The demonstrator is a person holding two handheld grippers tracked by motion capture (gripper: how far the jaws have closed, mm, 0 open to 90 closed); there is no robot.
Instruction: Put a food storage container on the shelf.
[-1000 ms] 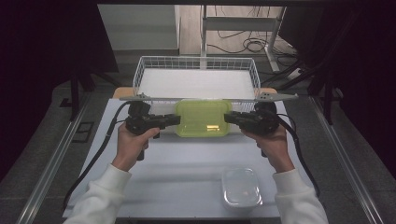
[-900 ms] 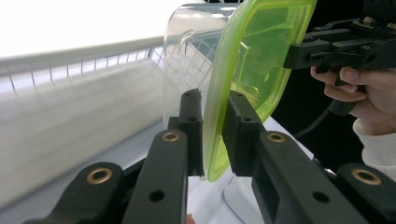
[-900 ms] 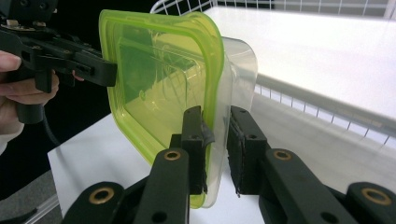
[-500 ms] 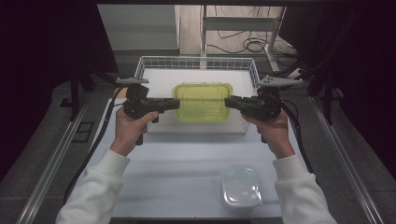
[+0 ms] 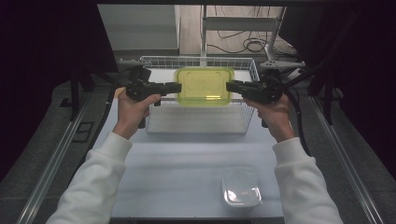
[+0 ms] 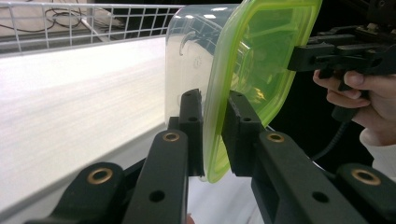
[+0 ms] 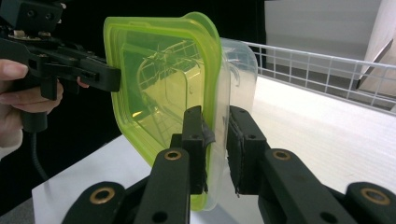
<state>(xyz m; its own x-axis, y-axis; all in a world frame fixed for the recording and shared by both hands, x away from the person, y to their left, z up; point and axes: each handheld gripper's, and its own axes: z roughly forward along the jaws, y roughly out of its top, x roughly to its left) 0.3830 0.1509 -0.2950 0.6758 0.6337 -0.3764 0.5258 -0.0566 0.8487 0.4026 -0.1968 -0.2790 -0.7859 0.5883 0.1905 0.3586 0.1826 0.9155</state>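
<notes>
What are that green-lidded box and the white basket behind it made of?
Lidded box: the see-through body and glossy, translucent green lid look like plastic; the lid might be silicone. Basket: thin crossing rods forming an open grid, so probably white-coated metal wire.

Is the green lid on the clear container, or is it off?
On. In the left gripper view the green lid sits flush over the clear container's mouth.

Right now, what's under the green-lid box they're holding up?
Below the clear container with the green lid is the white wire basket, with its pale floor showing. The container covers part of that floor, so anything lying there cannot be seen.
</notes>
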